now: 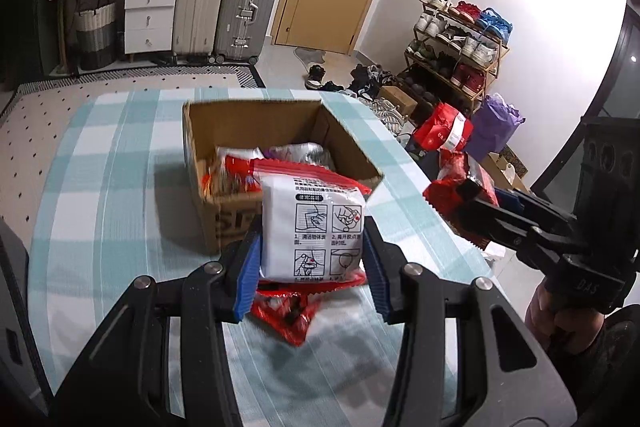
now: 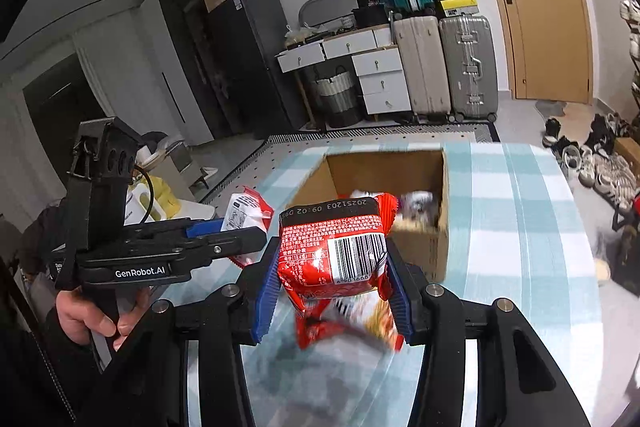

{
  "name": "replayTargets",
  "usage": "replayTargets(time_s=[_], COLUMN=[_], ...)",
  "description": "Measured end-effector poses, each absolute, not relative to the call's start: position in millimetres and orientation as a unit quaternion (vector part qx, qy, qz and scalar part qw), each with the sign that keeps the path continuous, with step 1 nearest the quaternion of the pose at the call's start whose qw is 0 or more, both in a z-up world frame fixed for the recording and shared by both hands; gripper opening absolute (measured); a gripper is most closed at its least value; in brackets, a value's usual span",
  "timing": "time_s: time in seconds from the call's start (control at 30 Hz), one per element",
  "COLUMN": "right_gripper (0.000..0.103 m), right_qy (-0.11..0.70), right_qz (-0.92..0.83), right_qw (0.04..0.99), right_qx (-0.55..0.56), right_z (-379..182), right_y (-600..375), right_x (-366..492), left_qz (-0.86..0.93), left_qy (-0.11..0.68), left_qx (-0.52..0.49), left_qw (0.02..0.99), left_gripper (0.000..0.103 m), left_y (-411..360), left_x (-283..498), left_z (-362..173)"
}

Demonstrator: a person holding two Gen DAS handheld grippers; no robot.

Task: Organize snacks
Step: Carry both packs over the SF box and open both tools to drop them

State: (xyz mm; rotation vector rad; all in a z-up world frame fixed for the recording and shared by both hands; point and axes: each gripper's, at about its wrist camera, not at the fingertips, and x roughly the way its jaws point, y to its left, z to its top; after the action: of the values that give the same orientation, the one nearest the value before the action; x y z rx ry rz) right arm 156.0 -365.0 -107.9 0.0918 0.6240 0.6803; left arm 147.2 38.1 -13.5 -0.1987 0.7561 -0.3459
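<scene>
two snack packets are held over a checked bench, one in each claw, near an open cardboard box.

the left claw (image 1: 312,259) is closed on a white and red packet (image 1: 314,227), gripped between its blue pads. the right claw (image 2: 332,291) is closed on a red packet with a barcode (image 2: 334,251). both packets are held in front of the cardboard box (image 1: 216,131), which already holds other snacks. the box is set on the bench (image 1: 120,187), covered in a pale blue checked cloth. another red packet (image 1: 288,315) is seen below the left claw.
</scene>
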Motion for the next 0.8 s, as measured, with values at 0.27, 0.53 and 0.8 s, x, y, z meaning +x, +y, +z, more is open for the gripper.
replayTargets(time_s=[0.27,0.53,0.8], right_gripper=[0.048,0.048,0.048], right_qy=[0.296,0.306,0.328], right_qz=[0.334,0.328,0.319], right_qw=[0.894,0.893,0.888], right_qx=[0.042,0.045,0.049], right_z=[-88,-89,-107], right_y=[-351,-335,-329], right_x=[200,248,292], left_qz=[-0.166,-0.161,-0.159], left_qy=[0.369,0.387,0.410], left_qx=[-0.081,-0.079,-0.083], left_qw=[0.911,0.904,0.894], left_gripper=[0.043,0.043,0.043], left_y=[35,38,43], left_x=[198,255,303], left_z=[4,1,-22])
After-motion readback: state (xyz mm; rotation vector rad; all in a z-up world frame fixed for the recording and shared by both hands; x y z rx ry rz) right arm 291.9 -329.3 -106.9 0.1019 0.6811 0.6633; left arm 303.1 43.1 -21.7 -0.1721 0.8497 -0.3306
